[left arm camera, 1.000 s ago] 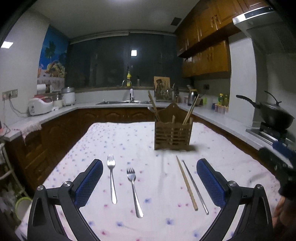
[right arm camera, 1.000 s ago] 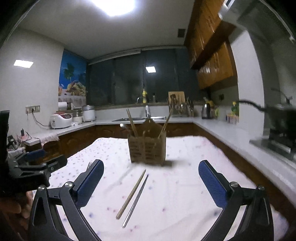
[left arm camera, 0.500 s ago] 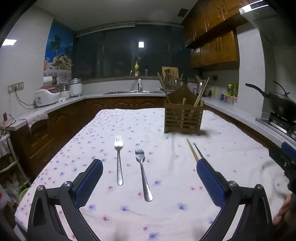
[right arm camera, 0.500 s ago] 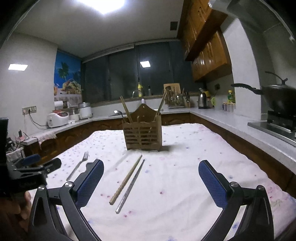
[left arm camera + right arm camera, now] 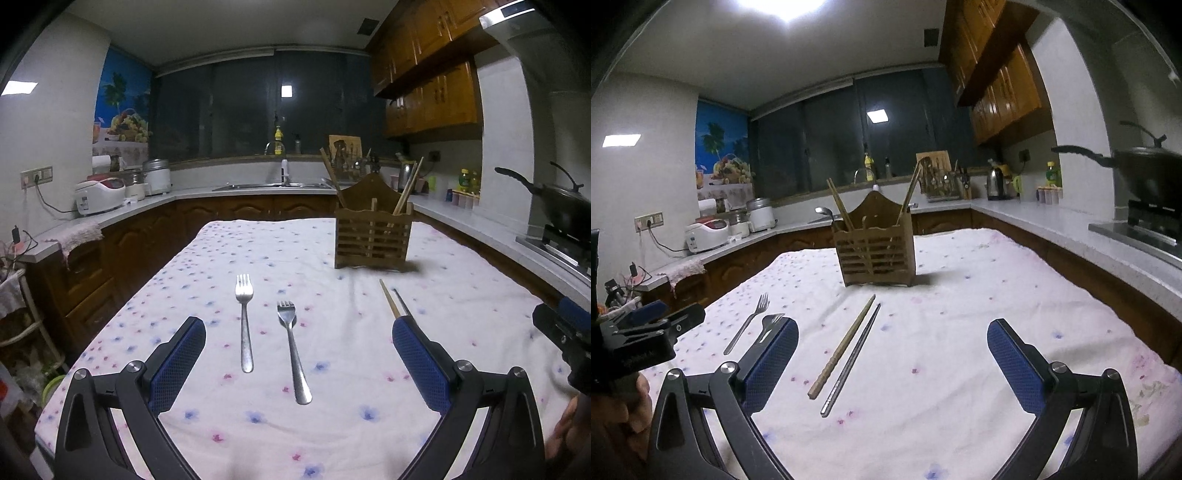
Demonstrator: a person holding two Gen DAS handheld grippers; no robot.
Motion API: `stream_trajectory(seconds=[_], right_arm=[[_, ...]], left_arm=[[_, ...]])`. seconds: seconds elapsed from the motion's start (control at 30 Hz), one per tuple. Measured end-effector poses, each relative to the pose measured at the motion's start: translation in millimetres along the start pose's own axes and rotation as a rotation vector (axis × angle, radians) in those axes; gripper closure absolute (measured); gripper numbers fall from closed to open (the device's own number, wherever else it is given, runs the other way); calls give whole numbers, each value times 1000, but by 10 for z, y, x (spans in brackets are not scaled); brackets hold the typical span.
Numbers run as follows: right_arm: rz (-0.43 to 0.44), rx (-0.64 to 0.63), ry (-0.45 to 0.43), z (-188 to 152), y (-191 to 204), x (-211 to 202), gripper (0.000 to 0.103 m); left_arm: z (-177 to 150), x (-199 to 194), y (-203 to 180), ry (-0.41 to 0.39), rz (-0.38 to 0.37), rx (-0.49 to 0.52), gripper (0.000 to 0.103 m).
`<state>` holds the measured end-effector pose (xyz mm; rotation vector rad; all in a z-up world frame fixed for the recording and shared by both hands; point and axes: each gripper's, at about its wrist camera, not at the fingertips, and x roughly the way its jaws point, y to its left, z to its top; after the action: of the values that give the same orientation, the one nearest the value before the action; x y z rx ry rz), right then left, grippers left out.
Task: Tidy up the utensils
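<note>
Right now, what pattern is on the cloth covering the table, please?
White tablecloth with small pink and blue flowers; clearest in the left wrist view.

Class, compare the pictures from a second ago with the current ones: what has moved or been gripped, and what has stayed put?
Only the cameras shifted: both views sank lower and closer to the table, so the left gripper and right gripper came down slightly. Neither gripped or released anything; both remain open. The two forks, the wooden chopstick, the metal chopstick and the wooden holder lie where they were.

Table (image 5: 461,280) under a flowered cloth (image 5: 229,251)

On the cloth lie two forks (image 5: 245,325) (image 5: 293,350) side by side, a wooden chopstick (image 5: 842,347) beside a metal one (image 5: 853,356), and a slatted wooden holder (image 5: 875,254) standing farther back.
</note>
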<state>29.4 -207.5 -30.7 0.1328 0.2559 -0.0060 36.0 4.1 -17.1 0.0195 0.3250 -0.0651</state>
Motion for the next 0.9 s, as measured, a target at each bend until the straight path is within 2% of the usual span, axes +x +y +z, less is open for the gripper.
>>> stream_trajectory(seconds=[0.9], right_arm=[[21,-15,4,7,58,3,0]], left_arm=[[15,31,117,1,24,-1,1]])
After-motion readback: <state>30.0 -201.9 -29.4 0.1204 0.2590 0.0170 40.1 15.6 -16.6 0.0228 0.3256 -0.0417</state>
